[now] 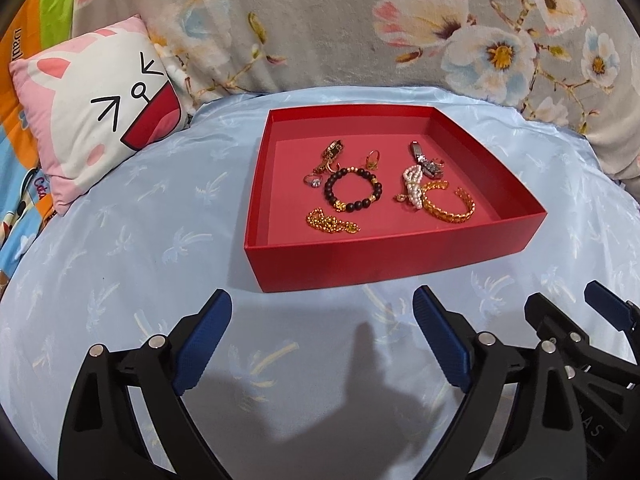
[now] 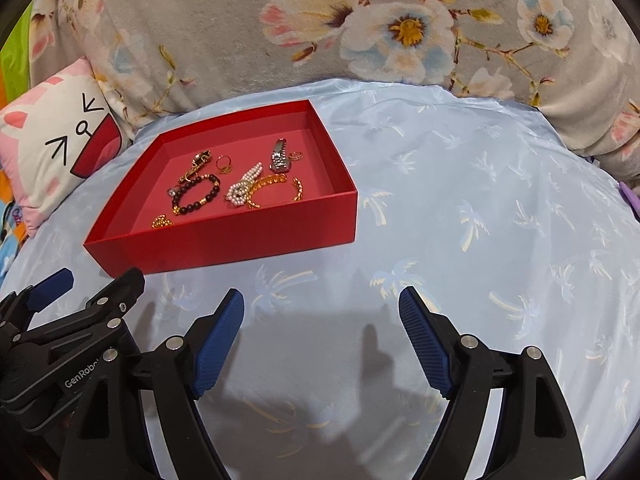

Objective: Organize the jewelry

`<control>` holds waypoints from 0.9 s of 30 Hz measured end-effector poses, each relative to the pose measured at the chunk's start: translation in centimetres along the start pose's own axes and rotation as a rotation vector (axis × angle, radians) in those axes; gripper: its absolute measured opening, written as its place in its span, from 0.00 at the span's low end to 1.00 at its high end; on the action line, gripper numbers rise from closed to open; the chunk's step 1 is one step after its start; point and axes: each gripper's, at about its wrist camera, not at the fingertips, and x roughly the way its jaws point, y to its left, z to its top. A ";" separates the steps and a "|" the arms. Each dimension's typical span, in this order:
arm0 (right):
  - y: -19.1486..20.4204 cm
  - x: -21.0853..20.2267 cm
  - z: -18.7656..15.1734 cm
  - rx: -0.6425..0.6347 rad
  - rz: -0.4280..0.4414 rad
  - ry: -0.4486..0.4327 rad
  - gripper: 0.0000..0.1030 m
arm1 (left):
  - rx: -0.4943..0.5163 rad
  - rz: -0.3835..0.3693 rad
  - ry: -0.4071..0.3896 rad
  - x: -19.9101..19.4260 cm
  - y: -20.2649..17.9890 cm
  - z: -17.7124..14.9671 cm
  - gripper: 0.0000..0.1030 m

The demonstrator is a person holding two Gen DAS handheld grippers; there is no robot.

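Your left gripper [image 1: 320, 336] stood with its blue-padded fingers [image 1: 204, 344] spread wide and nothing between them, only pale blue palm-print cloth [image 1: 132, 248] below. Your right gripper [image 2: 322, 340] was the same: fingers [image 2: 424, 344] apart, empty, over bare cloth. The two tools sat side by side, close together, both short of the box.

The red box [image 1: 384, 260], open-topped and shallow, lay on the cloth just ahead of your left gripper and ahead-left of your right one. All the jewelry was inside it, on the pinkish-red floor.

- Dark beaded bracelet [image 1: 354, 190] with gold spacer beads: lay flat as a closed ring, near the middle.
- Gold chain [image 1: 330, 222]: bunched, long axis roughly along the near wall, closest to you.
- Gold open cuff bangle [image 1: 450, 204]: flat, its gap toward the far-right corner, right of the beads.
- Pearl piece [image 1: 412, 188]: long axis running from near to far, touching or overlapping the bangle's left side.
- Silver watch [image 1: 426, 160]: strap pointing toward the far wall, behind the pearls.
- Gold watch [image 1: 330, 154]: angled the same way, at the far left of the group.
- Stone-set ring [image 1: 314, 180]: just left of the beads.
- Gold ring [image 1: 372, 160]: behind the beads.

A cat-face cushion [image 1: 92, 116] lay well left of the box; a floral blanket [image 1: 360, 28] was banked up behind.
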 end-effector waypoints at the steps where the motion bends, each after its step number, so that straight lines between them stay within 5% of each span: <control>1: 0.0 0.1 -0.1 0.000 0.000 0.000 0.76 | -0.001 0.002 -0.001 0.1 0.0 -0.2 0.87; 27: 0.2 1.1 -0.7 -0.005 -0.014 0.030 0.76 | -0.004 0.043 -0.007 0.4 -0.1 -0.5 0.87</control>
